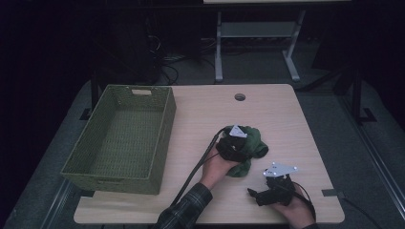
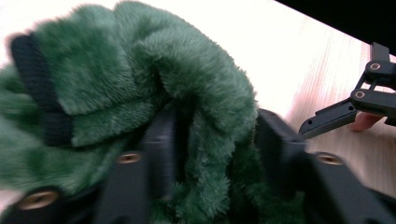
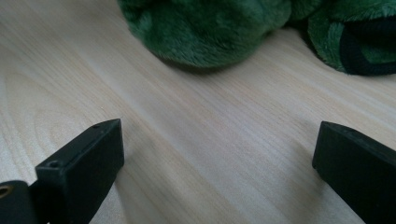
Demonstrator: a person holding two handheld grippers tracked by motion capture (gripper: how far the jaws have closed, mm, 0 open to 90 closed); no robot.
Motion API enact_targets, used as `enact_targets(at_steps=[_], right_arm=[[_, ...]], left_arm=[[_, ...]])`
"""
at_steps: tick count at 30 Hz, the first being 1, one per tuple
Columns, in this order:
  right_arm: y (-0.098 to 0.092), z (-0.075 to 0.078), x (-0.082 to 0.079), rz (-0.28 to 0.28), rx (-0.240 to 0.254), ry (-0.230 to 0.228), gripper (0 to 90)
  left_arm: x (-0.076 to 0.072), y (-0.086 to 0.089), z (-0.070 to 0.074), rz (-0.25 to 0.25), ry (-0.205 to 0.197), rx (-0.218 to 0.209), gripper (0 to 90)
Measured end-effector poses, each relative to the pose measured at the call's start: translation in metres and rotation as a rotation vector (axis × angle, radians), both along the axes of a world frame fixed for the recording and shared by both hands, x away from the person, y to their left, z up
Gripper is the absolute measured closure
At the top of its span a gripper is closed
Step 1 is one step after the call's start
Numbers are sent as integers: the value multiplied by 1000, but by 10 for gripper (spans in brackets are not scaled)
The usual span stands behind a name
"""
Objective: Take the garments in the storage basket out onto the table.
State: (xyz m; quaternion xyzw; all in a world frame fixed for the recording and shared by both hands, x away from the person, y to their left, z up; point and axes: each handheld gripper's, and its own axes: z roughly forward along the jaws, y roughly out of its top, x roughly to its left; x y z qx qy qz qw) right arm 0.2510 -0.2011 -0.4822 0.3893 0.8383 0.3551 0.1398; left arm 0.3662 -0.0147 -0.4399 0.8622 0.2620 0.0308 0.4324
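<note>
Black jaws of my right gripper (image 1: 253,193) stand wide apart with bare table between them, holding nothing, parked flat near the front edge of the pale wood-grain tabletop (image 1: 286,119). From its own camera I see the plush just ahead, not touching.

Left gripper (image 1: 232,143) is pushed down into the dark green fluffy plush garment with black ribbed cuff (image 1: 248,148), which lies bunched mid-table, right of centre. Its jaws are partly open and straddle a thick fold of pile (image 2: 205,140); I judge the pads aren't pressing yet, so I'd call it open with cloth between, not a grip.

Risks as I read them:
- Closing on pile alone. Fur is deep and springy; the jaws may pinch fluff, not fabric, and the garment slides out on the lift.
- Grabbing one fold. The rest hangs and drags, and could snag the right gripper sitting just beside it.
- Cuff (image 2: 44,88) sits off to the side of the jaws; a lopsided hold would let the bundle unroll.
- Left cable (image 1: 196,167) trails back across the table; a sweep toward the basket could catch it.

Olive-green woven rectangular basket (image 1: 162,143) sits well apart on the far left, empty. If that's the drop target, a trailing sleeve could hook its near rim and tip or shift it.
</note>
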Motion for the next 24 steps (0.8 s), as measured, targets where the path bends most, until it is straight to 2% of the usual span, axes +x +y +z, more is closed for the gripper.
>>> enact_targets(at_steps=[4,8,9,10,12,13,18,19,21,23,24], right_arm=[[-1,0,1,14,-3,-4,18],[-1,0,0,14,-2,0,18],[-1,0,0,13,-3,1,19],[-1,0,0,13,-3,1,19],[-1,1,0,8,-7,6,46],[-1,4,0,23,-19,8,108],[-3,8,-1,35,-11,10,141],[-3,12,0,33,0,-8,147],[-3,15,0,29,6,-8,150],[0,24,3,32,16,-32,175],[0,24,3,32,16,-32,175]], left_arm=[[-2,20,16,-4,-41,-23,350],[-9,43,28,3,-57,-48,341],[-13,54,31,6,-64,-55,340],[-13,54,31,6,-64,-55,340],[-18,65,31,7,-74,-52,339],[-21,69,30,13,-74,-56,331],[-34,91,22,28,-68,-60,324],[-37,95,20,27,-71,-56,319],[-42,102,16,27,-71,-53,319],[-47,107,12,31,-65,-55,316],[-50,110,10,28,-70,-48,316]])
